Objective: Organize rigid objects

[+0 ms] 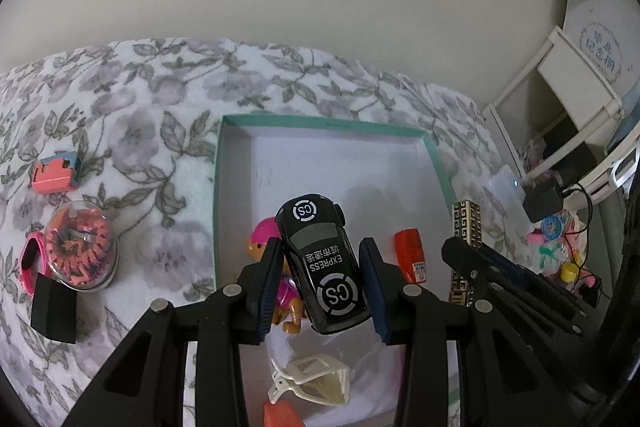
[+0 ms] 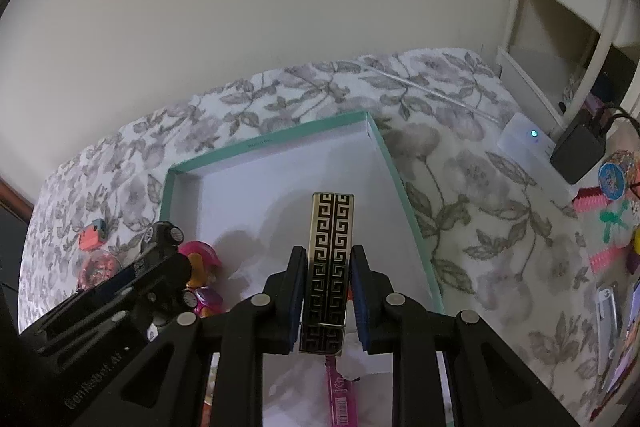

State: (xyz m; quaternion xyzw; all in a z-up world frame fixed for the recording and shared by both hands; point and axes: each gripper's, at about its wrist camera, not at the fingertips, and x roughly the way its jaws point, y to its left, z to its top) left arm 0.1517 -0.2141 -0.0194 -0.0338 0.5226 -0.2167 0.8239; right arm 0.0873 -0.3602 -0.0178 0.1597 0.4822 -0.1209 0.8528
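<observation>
My left gripper point(image 1: 320, 263) is shut on a black toy car point(image 1: 322, 265) marked EXPRESS and holds it over the teal-rimmed white box point(image 1: 320, 123). My right gripper point(image 2: 326, 283) is shut on a gold-and-black patterned case point(image 2: 329, 259), also over the box point(image 2: 280, 143); the case shows in the left wrist view point(image 1: 467, 227) too. In the box lie a pink-helmeted pup figure point(image 1: 262, 237), a red tube point(image 1: 410, 259), a white hair claw point(image 1: 316, 381) and a pink pen point(image 2: 338, 391).
On the floral blanket point(image 1: 140, 95) left of the box lie a coral block point(image 1: 54, 175), a clear dome of orange rings point(image 1: 80, 247), a pink ring and a black cube point(image 1: 54, 309). A white device point(image 2: 528, 139), black adapter and coloured toys sit right.
</observation>
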